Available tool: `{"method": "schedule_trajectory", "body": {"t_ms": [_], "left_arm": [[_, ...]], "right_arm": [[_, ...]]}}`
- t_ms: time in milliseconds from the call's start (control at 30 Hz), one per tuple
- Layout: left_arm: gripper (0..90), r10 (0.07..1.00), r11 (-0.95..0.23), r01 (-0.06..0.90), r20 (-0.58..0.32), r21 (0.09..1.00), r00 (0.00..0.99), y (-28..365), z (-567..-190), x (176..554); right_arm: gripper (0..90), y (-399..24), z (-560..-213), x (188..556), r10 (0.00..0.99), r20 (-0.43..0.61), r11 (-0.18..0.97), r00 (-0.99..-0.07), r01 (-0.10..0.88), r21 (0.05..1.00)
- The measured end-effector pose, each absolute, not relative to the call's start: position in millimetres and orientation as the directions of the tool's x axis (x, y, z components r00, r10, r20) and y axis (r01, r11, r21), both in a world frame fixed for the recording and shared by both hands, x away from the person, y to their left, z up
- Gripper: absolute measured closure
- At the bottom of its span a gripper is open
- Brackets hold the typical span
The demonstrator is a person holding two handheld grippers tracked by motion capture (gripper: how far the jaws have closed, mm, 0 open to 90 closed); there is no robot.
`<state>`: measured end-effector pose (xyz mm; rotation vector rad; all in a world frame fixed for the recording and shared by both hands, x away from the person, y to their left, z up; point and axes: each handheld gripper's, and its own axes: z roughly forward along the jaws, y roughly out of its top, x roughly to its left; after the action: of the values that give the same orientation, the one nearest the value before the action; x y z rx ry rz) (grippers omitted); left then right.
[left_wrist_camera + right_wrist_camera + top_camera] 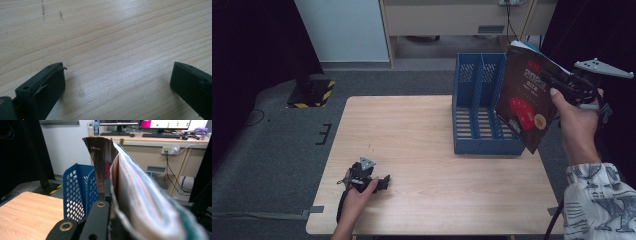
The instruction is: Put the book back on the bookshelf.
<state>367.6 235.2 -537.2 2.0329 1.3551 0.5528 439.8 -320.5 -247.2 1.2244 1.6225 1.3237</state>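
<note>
Right tongs (562, 80) clamped on magazine (526, 102), held tilted above the rack (477, 145) at its right end; square it upright over a slot, lower spine-first, then release; left tongs (384, 182) gaping, idle on table (432, 160).

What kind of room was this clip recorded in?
Probably an office or lab: a desk with monitors and a keyboard behind the wooden table, plus a blue file rack and grey carpet.

The wooden table (432, 150) carries a blue file rack (482, 105) and the left tongs (379, 184).
</note>
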Motion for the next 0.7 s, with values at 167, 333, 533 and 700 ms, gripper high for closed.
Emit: {"method": "schedule_trajectory", "body": {"t_ms": [167, 333, 533, 700], "left_arm": [[0.0, 0.923, -0.276, 0.661, 0.001, 0.698, 0.384, 235, -537, 368], [0.0, 0.923, -0.276, 0.661, 0.001, 0.698, 0.384, 235, -537, 368], [0.0, 0.923, -0.276, 0.661, 0.001, 0.698, 0.384, 235, -537, 368], [0.0, 0.923, -0.276, 0.661, 0.001, 0.698, 0.384, 235, -537, 368]], "right_arm": [[87.1, -324, -248, 439, 0.954, 0.041, 0.032, -0.295, 0.239, 0.970], [87.1, -327, -248, 438, 0.959, 0.040, 0.032, -0.280, 0.247, 0.968], [87.1, -331, -249, 438, 0.968, 0.030, 0.036, -0.249, 0.257, 0.966], [87.1, -336, -251, 441, 0.974, 0.036, 0.026, -0.225, 0.266, 0.964]]}}
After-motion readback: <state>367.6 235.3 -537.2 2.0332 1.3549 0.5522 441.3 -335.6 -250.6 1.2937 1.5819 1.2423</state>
